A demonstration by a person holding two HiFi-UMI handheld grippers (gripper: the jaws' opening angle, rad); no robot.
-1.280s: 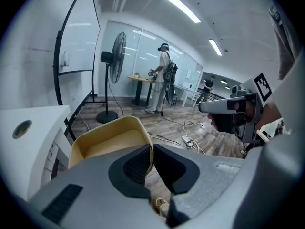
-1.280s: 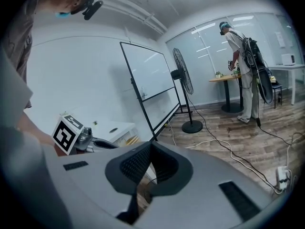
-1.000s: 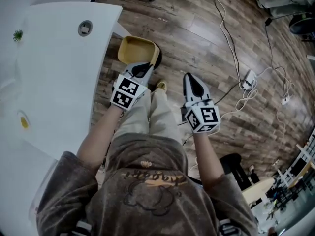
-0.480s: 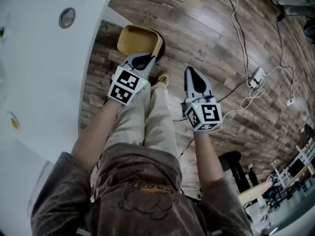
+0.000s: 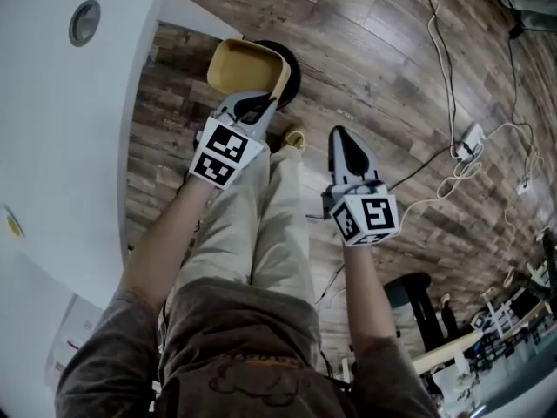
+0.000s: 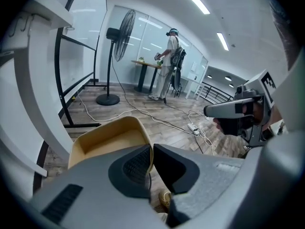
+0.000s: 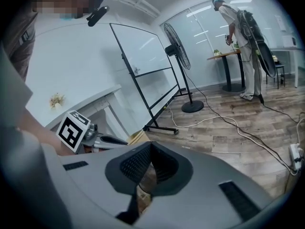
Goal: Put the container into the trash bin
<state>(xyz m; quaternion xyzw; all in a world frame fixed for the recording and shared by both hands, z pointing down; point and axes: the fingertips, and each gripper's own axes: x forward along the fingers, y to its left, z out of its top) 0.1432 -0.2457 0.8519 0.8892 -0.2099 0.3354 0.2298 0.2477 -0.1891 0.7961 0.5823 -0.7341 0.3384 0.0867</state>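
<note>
**Asker:** Two things, please: what fills the scene, and how far along is the job?

**Describer:** Seen from above, a wooden floor [image 5: 365, 50] takes up most of the frame, with cables [image 5: 444, 85] trailing across it. A white table [image 5: 52, 129] runs down the left side. The person's legs [image 5: 261, 225] stand in the middle.

**Asker:** And the bin?

**Describer:** The trash bin [image 5: 293, 75] is a dark round shape on the floor ahead of the feet. The tan, open-topped container [image 5: 244, 66] overlaps its near side. The container looks empty.

**Asker:** Who holds it?

**Describer:** The left gripper [image 5: 252, 104] holds it. Its fingers are clamped on the container's thin side wall, which runs between the pads in the left gripper view. The right gripper [image 5: 341, 138] is beside the legs with its fingers pressed together on nothing.

**Asker:** So what is left to do?

**Describer:** I judge the pick-up and carry done. The container isn't in the bin yet, so it must be brought over the mouth and released. How high it hangs above the bin I can't tell.
</note>
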